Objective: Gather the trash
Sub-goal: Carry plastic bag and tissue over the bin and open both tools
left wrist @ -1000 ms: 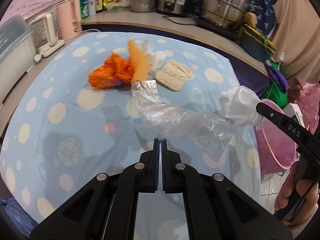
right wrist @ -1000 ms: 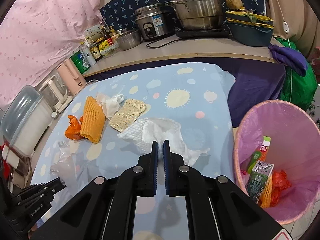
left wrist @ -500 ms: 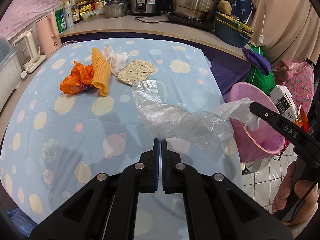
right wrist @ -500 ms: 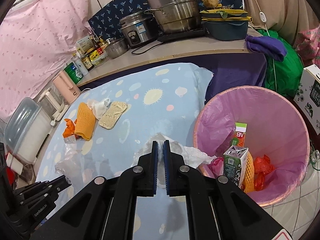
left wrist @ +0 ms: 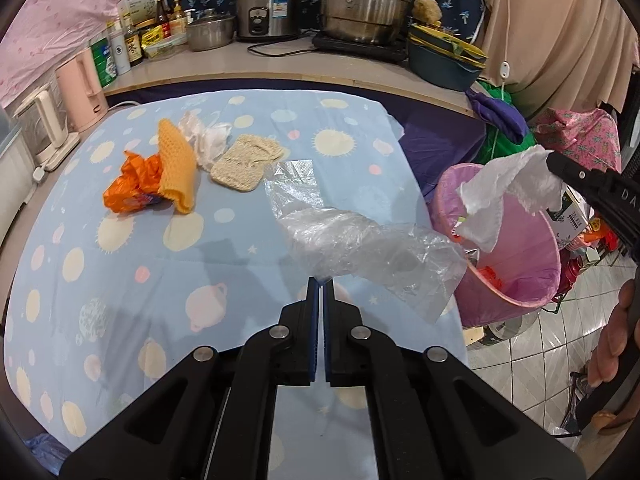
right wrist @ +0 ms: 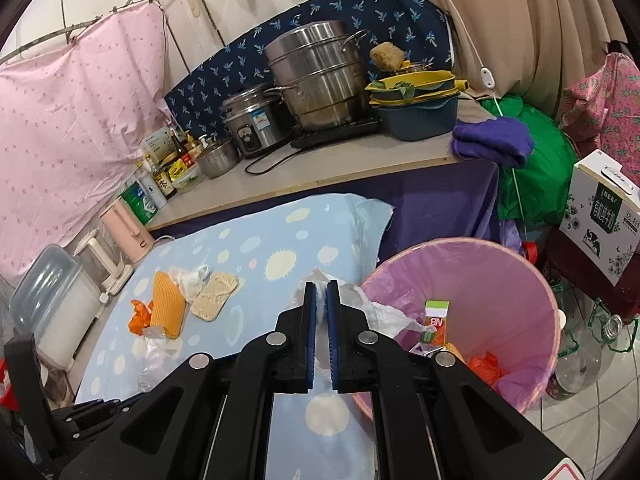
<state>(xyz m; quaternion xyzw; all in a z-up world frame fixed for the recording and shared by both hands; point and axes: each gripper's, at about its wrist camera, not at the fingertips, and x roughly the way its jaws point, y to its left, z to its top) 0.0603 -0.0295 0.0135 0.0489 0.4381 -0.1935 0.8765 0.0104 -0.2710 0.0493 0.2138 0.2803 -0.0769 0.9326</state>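
Observation:
My left gripper (left wrist: 321, 283) is shut on a crumpled clear plastic bag (left wrist: 360, 240), held above the blue dotted tablecloth (left wrist: 132, 264). My right gripper (right wrist: 320, 292) is shut on a white foam wrap (left wrist: 508, 192), which hangs over the rim of the pink-lined trash bin (right wrist: 516, 272). In the bin lie a small carton (right wrist: 436, 320) and an orange wrapper. On the cloth farther back lie an orange wrapper (left wrist: 132, 184), an orange foam net (left wrist: 176, 168), a crumpled white tissue (left wrist: 208, 140) and a beige scrubbing pad (left wrist: 246, 162).
A counter (right wrist: 328, 168) behind the table carries a steel steamer pot (right wrist: 320, 76), a rice cooker (right wrist: 252, 124), bottles and a pink kettle (left wrist: 82, 88). A milk box (right wrist: 600, 220) and a green bag stand right of the bin. A person's hand (left wrist: 612, 344) grips the right tool.
Both grippers have moved right, toward the bin. The white foam wrap has left the tablecloth and now hangs over the bin's opening. The clear bag has followed, nearing the table's right edge.

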